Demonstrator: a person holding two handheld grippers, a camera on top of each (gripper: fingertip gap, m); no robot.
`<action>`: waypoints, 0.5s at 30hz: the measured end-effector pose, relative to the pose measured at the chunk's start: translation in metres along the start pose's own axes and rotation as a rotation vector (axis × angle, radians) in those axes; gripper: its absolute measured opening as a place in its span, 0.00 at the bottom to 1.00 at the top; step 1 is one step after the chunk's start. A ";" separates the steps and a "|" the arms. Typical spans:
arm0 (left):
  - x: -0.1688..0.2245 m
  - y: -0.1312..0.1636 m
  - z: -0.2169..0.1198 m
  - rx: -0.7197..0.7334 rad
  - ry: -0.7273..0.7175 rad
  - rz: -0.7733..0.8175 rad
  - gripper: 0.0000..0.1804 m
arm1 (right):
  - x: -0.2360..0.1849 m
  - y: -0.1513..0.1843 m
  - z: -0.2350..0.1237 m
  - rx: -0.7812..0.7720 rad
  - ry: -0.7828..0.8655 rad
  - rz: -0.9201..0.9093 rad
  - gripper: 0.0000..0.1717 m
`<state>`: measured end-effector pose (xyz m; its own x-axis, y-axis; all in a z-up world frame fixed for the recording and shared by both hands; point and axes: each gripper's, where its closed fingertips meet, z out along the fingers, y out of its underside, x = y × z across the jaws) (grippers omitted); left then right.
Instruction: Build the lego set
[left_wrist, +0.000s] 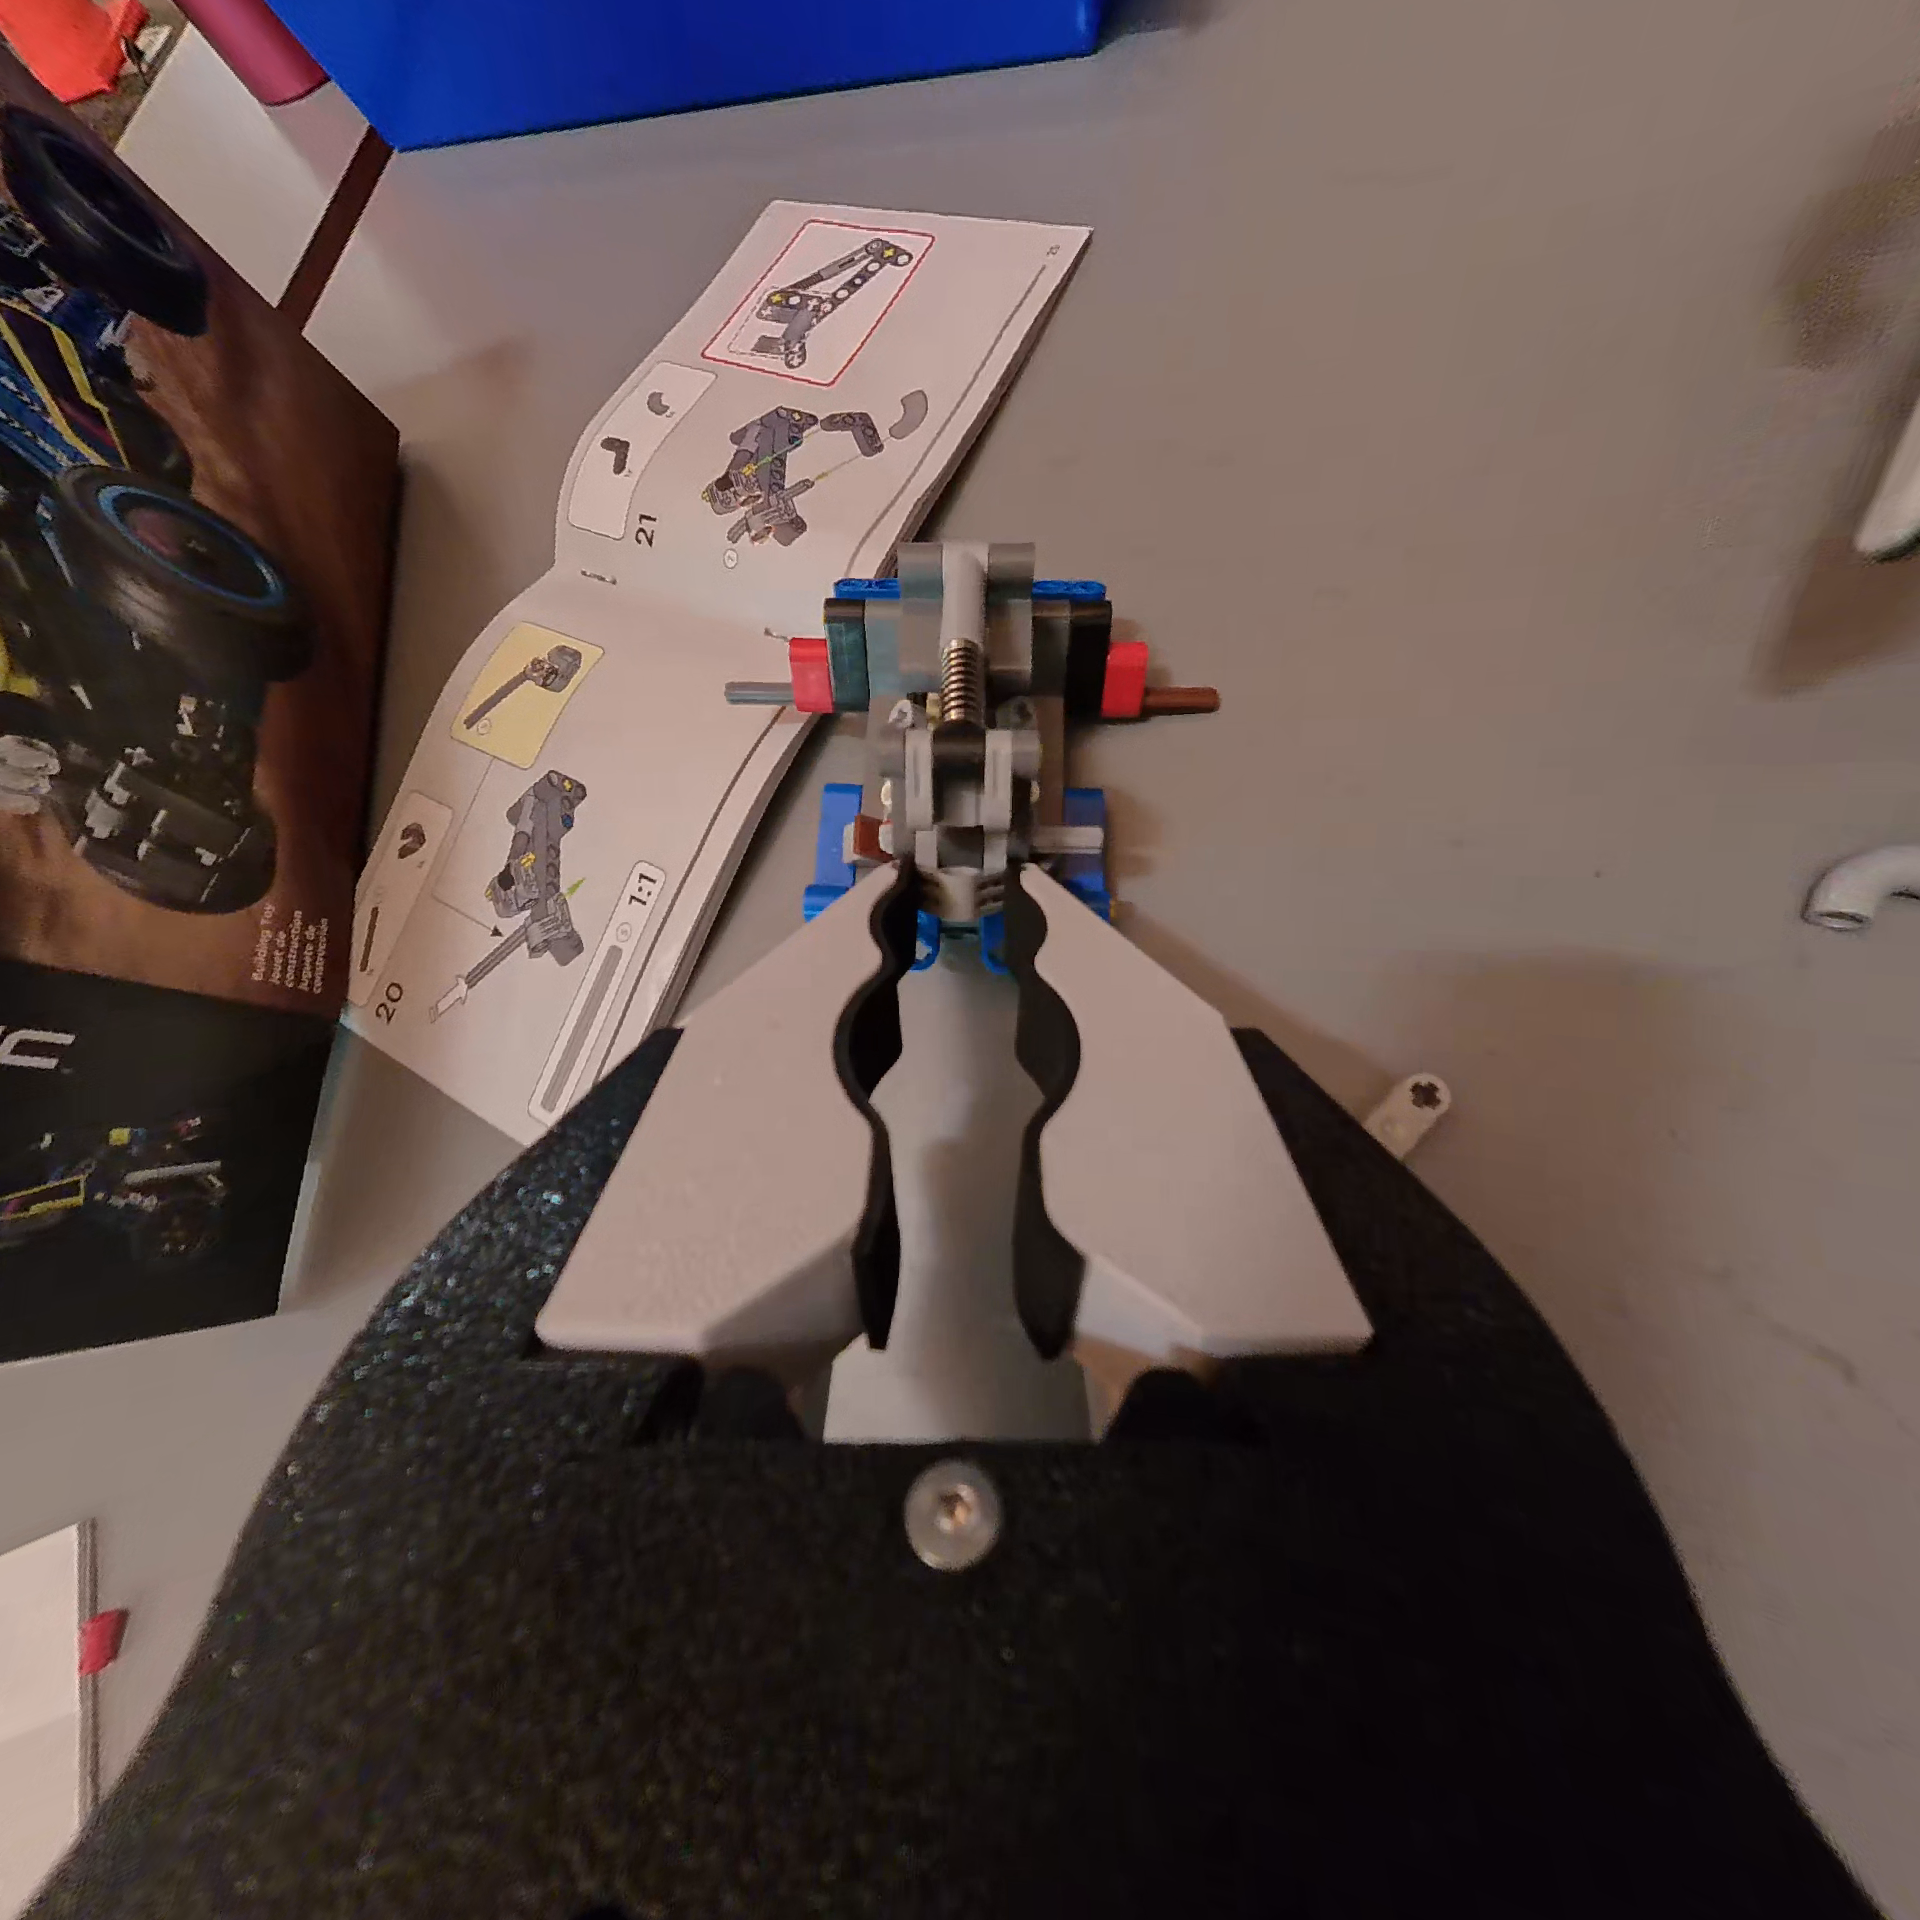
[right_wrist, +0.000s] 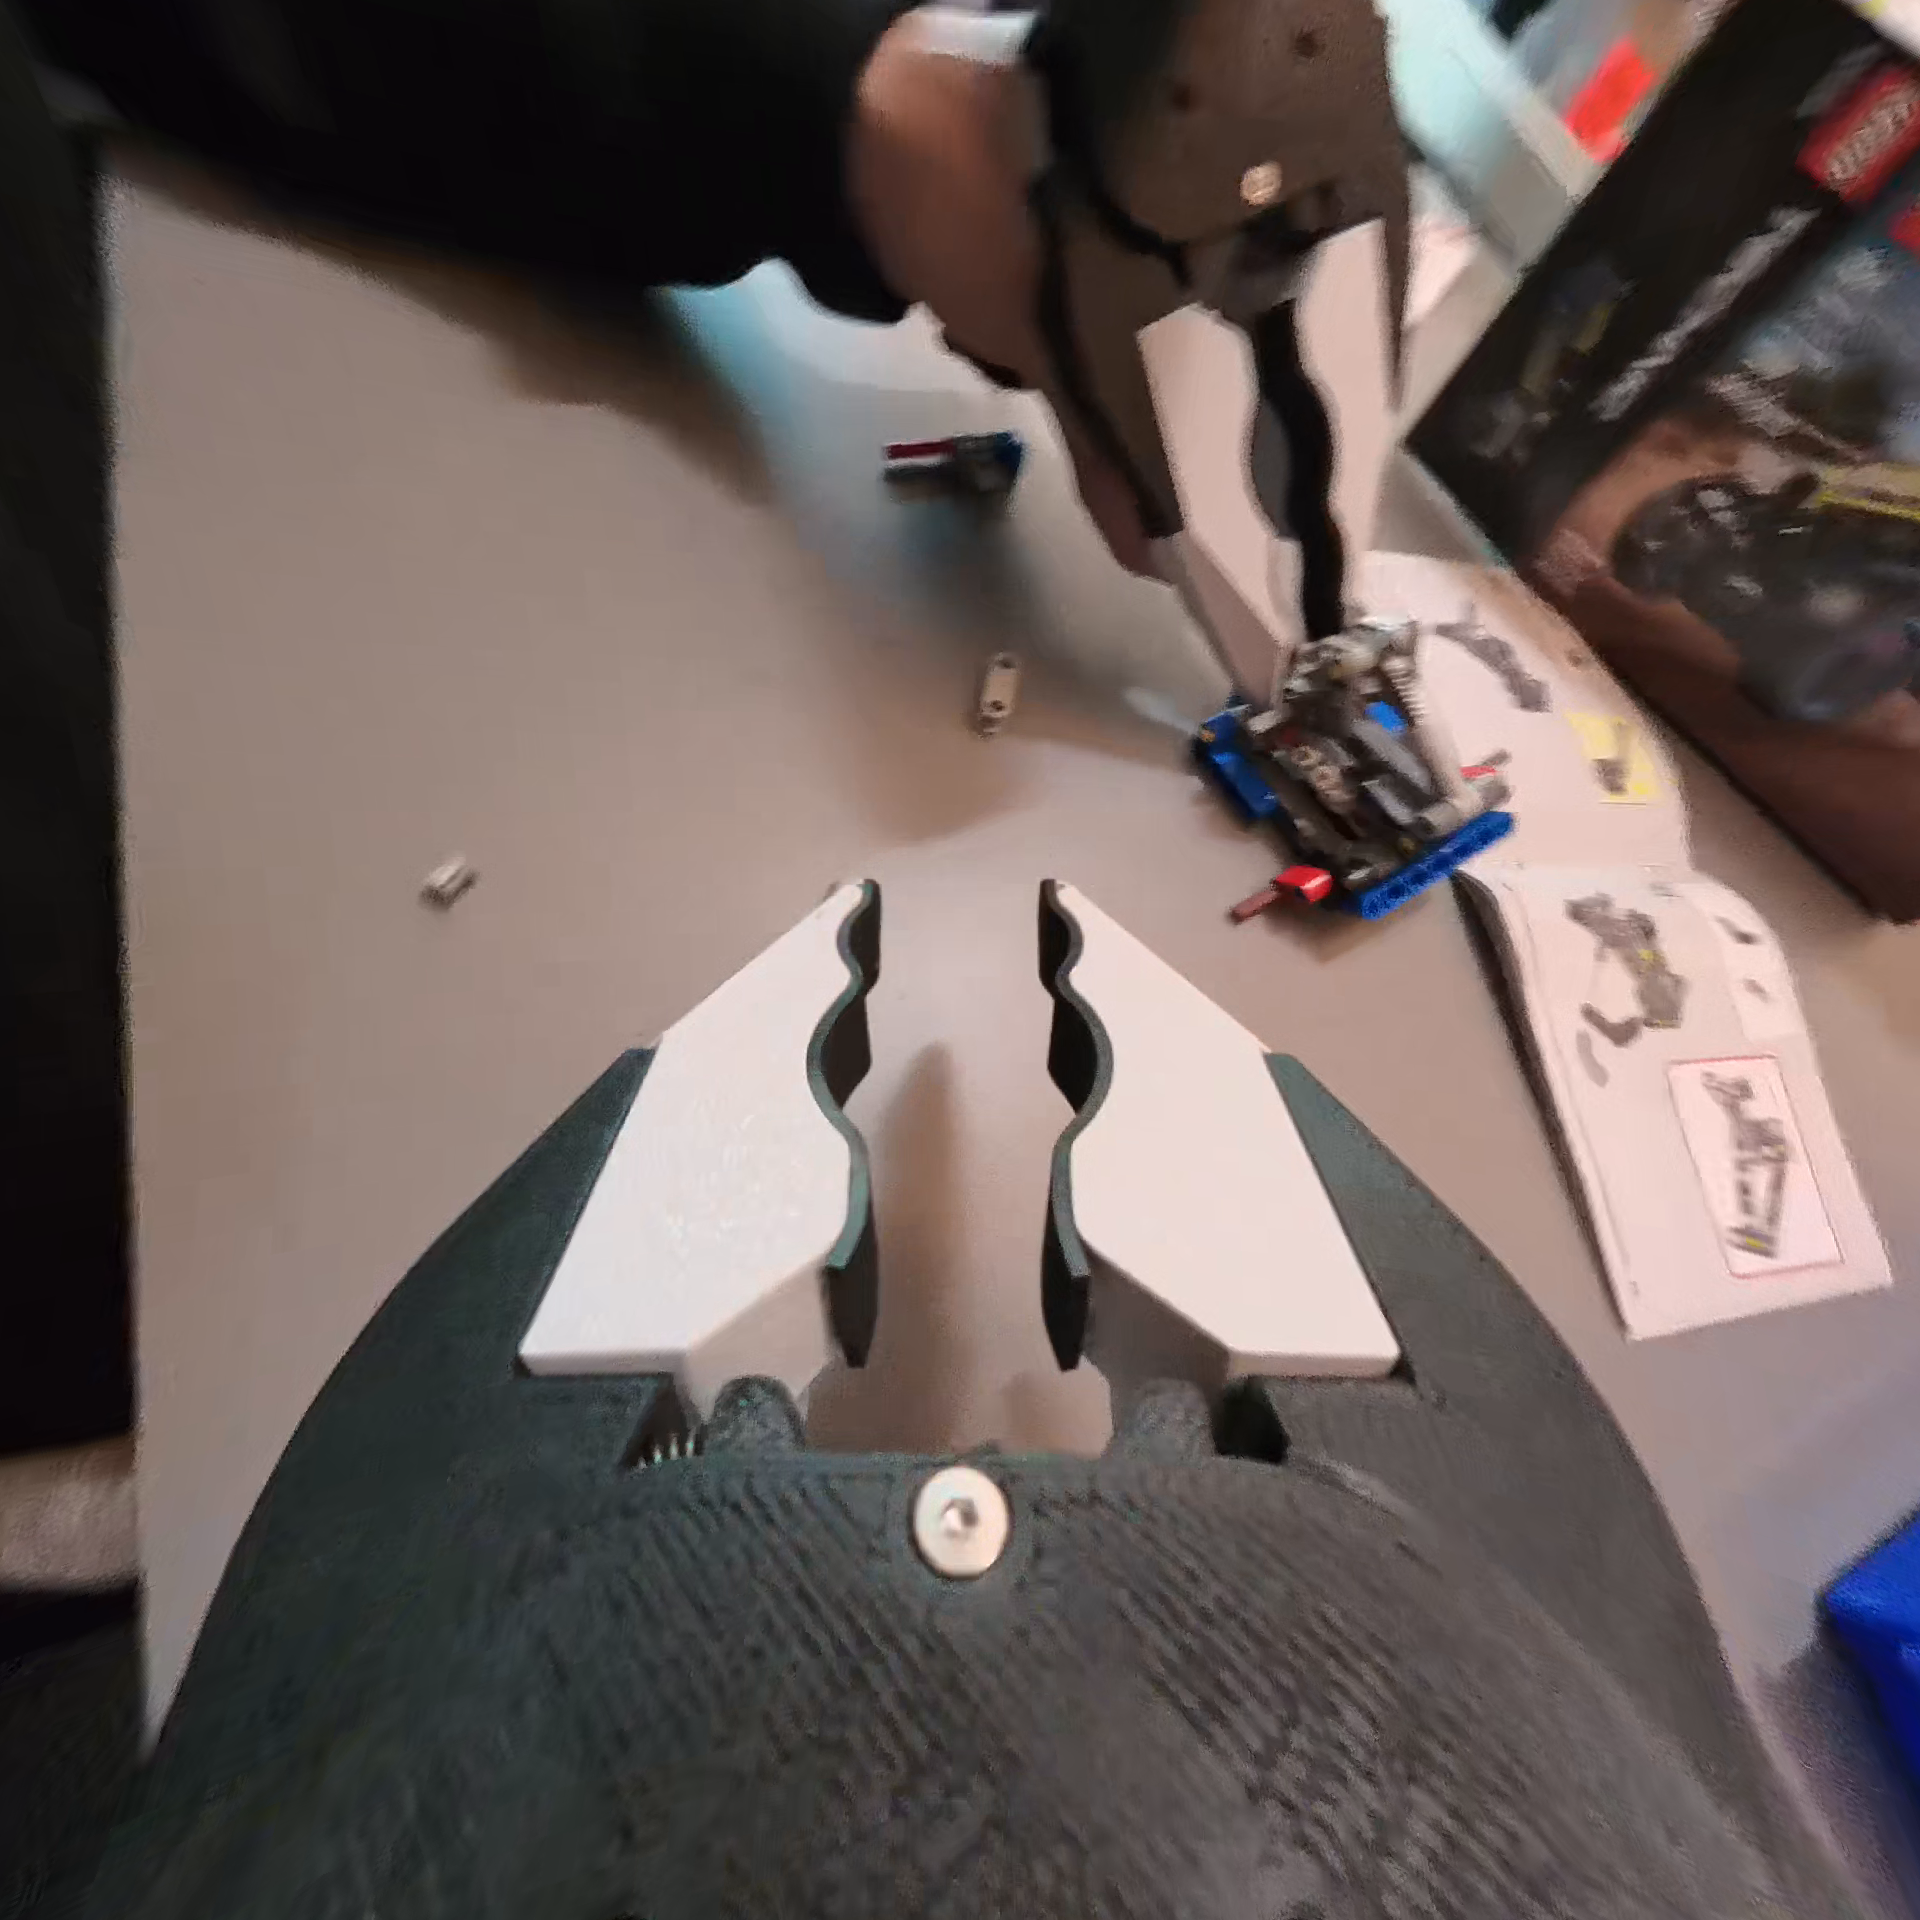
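A toy brick assembly (left_wrist: 961, 727), blue, grey, black and red with a metal spring, stands on the grey table (left_wrist: 1455, 520). My left gripper (left_wrist: 961, 883) is shut on a light grey part at the near top of the assembly; both black pads press it. The right wrist view shows the same: the left gripper (right_wrist: 1320, 634), held by a hand, pinches the top of the assembly (right_wrist: 1361, 769). My right gripper (right_wrist: 958, 894) is open with nothing between its fingers, above bare table left of the assembly.
An open instruction booklet (left_wrist: 727, 644) lies left of the assembly, beside a dark toy box (left_wrist: 156, 675). A blue bin (left_wrist: 727, 62) stands at the back. Small loose parts lie about: a white curved piece (left_wrist: 1860, 894), a grey connector (right_wrist: 995, 694), a small grey piece (right_wrist: 449, 881). Left tips to right tips: about 15 cm.
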<state>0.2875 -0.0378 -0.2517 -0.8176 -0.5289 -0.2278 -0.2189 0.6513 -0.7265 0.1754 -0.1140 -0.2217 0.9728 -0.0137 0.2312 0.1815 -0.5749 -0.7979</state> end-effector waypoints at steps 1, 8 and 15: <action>0.000 0.000 0.000 -0.001 0.001 0.001 0.07 | -0.006 0.005 0.000 -0.042 -0.043 0.020 0.17; 0.001 0.000 0.000 0.002 0.003 0.002 0.07 | -0.027 0.017 0.025 -0.207 -0.113 0.236 0.17; 0.002 -0.001 0.000 0.002 0.008 0.010 0.07 | -0.023 0.028 0.033 -0.275 -0.102 0.184 0.04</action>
<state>0.2858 -0.0392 -0.2516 -0.8239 -0.5179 -0.2303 -0.2091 0.6555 -0.7257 0.1632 -0.1031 -0.2681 0.9975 -0.0641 0.0294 -0.0307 -0.7696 -0.6378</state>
